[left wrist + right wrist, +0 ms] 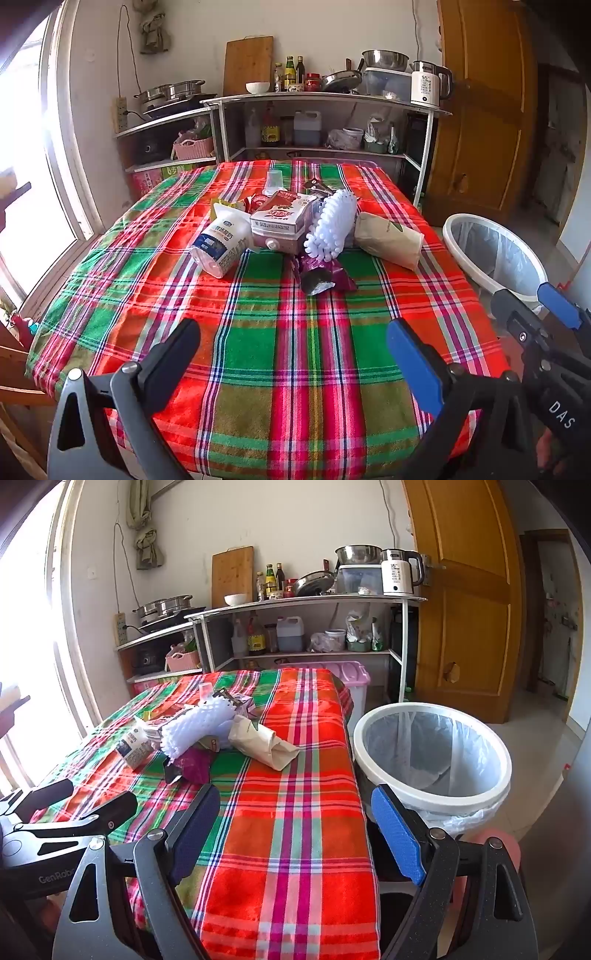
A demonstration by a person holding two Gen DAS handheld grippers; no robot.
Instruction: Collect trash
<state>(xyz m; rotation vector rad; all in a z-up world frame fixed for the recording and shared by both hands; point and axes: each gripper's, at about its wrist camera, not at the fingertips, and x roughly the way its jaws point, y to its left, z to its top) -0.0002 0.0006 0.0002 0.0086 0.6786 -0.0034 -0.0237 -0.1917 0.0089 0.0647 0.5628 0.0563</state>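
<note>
Grippers, left (293, 354) and right (295, 827), gape empty; take the paper bag (258, 744) nearest the bin (432, 753) first.

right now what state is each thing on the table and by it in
left gripper: jaws open, empty
right gripper: jaws open, empty
milk bag: lying on its side
carton: lying flat, crushed
foam net: leaning on the carton
paper bag: crumpled, lying down
purple wrapper: torn open, flat
clear cup: upside down
bin: lined, looks empty
</note>
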